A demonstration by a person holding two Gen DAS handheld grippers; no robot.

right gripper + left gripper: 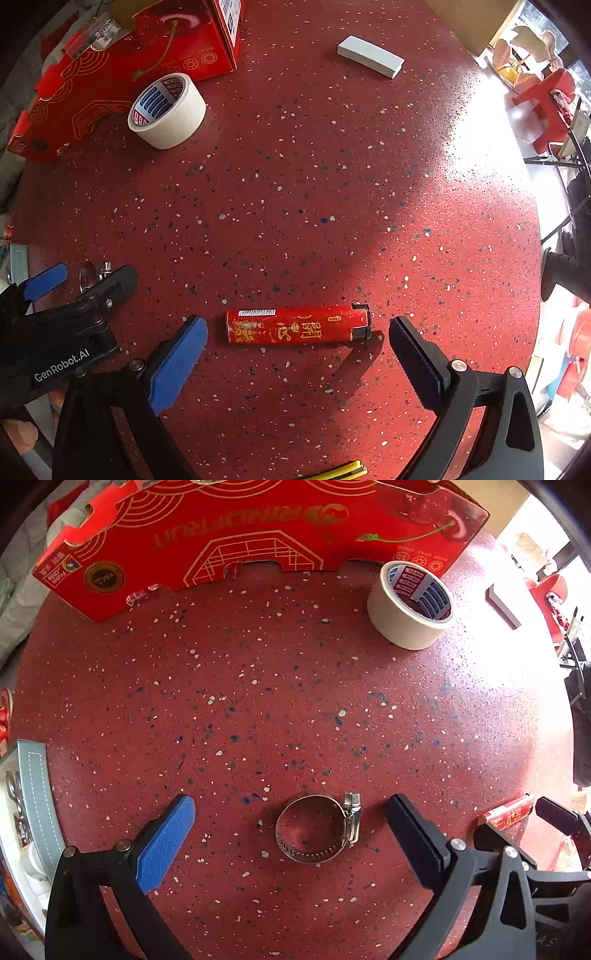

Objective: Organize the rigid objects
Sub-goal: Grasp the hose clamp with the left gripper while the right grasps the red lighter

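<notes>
My left gripper [290, 834] is spread wide over the red speckled counter [258, 701], with the metal hose clamp [317, 829] lying flat between its fingers, touching neither. My right gripper [297, 350] is likewise spread, the red lighter [297, 325] lying crosswise between its fingers. A tape roll [168, 110] sits just beside, perhaps touching, the red box [122, 62].

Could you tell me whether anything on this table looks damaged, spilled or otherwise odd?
Nothing is spilled. The red lighter has a scuffed, worn print near its base, and the red cherry box stands with its lettering upside down.
</notes>
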